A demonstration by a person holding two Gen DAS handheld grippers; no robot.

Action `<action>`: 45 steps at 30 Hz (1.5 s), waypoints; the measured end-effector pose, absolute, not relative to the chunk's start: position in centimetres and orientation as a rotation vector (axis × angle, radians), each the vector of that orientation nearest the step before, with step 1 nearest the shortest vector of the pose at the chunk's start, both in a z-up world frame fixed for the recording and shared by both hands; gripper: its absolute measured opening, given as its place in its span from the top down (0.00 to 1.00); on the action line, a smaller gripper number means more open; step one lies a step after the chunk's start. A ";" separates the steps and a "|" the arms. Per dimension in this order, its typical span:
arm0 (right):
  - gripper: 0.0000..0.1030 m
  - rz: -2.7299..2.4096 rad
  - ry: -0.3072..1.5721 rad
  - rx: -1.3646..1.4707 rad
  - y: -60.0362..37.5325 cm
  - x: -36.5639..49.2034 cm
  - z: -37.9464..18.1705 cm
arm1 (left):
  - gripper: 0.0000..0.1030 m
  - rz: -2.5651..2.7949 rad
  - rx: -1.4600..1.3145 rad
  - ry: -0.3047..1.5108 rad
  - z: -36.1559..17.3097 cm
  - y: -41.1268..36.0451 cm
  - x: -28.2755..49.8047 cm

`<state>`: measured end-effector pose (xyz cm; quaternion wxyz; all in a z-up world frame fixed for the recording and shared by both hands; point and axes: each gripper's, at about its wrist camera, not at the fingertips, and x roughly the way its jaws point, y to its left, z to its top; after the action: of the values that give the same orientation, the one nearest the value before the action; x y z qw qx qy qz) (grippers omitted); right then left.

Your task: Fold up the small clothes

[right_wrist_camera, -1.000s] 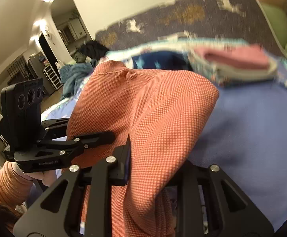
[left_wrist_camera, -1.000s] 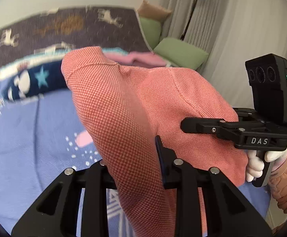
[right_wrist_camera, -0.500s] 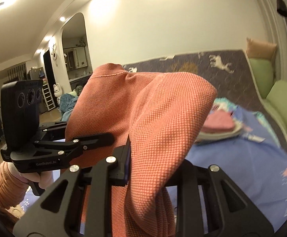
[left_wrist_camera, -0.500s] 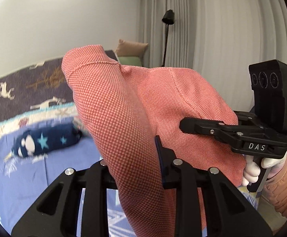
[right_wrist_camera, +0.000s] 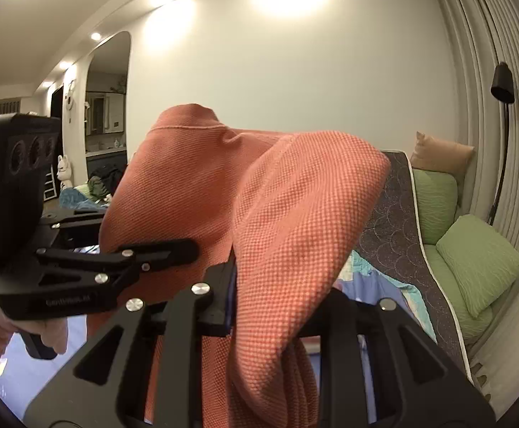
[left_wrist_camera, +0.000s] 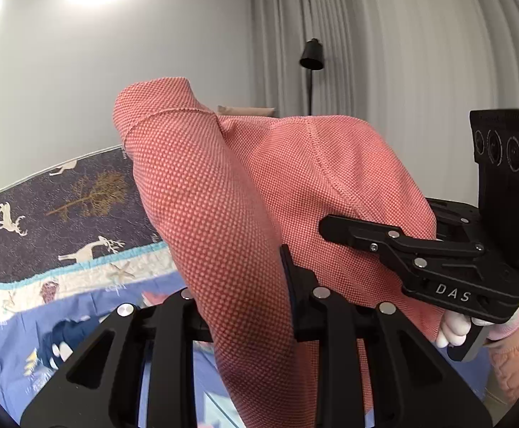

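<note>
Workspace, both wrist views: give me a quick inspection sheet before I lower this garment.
Surface: blue printed bedsheet, partly hidden by cloth.
Job's things: coral knit garment held up off the bed, draped over both tools.
Clutter: navy star-print piece lying on the sheet.
Grippers: left tool and right tool both shut on the garment.
Cables: nothing seen.
Surroundings: deer-print blanket, green cushions, floor lamp, curtains.

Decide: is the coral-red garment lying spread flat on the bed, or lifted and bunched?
Lifted and bunched. The coral-red garment drapes over the left gripper and right gripper, each shut on its cloth, hanging in folds.
</note>
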<state>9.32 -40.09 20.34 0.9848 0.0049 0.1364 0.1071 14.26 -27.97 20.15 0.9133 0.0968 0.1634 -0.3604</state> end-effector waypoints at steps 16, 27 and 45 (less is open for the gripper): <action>0.60 0.086 0.453 0.051 -42.8 33.3 11.5 | 0.60 -0.546 0.278 0.483 10.5 -34.2 35.4; 0.50 -0.048 0.676 0.116 -43.0 31.6 -3.6 | 0.47 -0.463 0.283 0.679 -2.3 -30.5 35.8; 0.02 -0.115 0.351 0.142 -34.8 7.5 7.0 | 0.02 -0.562 0.104 0.470 3.7 -22.7 17.6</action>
<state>7.53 -34.76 7.03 0.9805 0.0704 0.1745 -0.0572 17.60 -22.70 3.66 0.9323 0.0510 0.2298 -0.2746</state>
